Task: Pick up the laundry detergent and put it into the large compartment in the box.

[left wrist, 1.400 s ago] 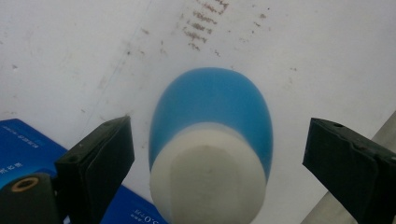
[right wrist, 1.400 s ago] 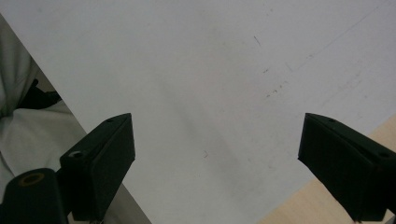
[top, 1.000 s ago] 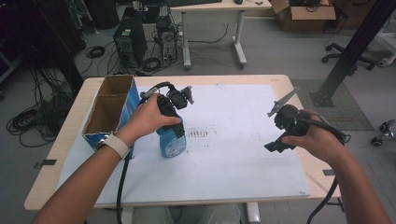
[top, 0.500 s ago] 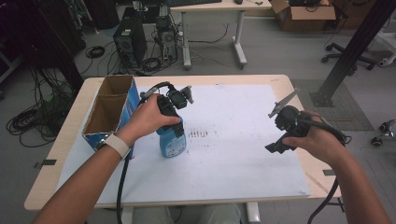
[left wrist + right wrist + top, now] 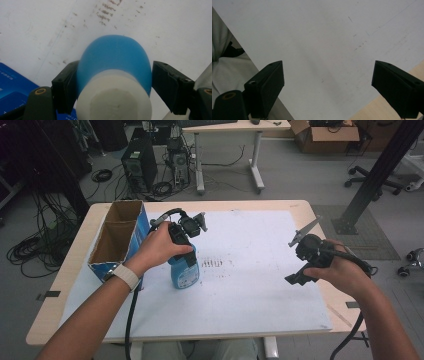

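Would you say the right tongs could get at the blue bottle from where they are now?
Probably yes: the white sheet between the right tongs and the blue bottle lies bare, though the left tongs already straddle its neck.

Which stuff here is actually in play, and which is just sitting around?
In play:
blue bottle, standing on the white sheet
left gripper, jaws around the bottle
right gripper, open, holding nothing

Sitting around:
cardboard box at the table's left edge
computer towers on the floor

No words or numbers clear enough to read; tiny white print on the blue box [image 5: 10, 86], too blurry.
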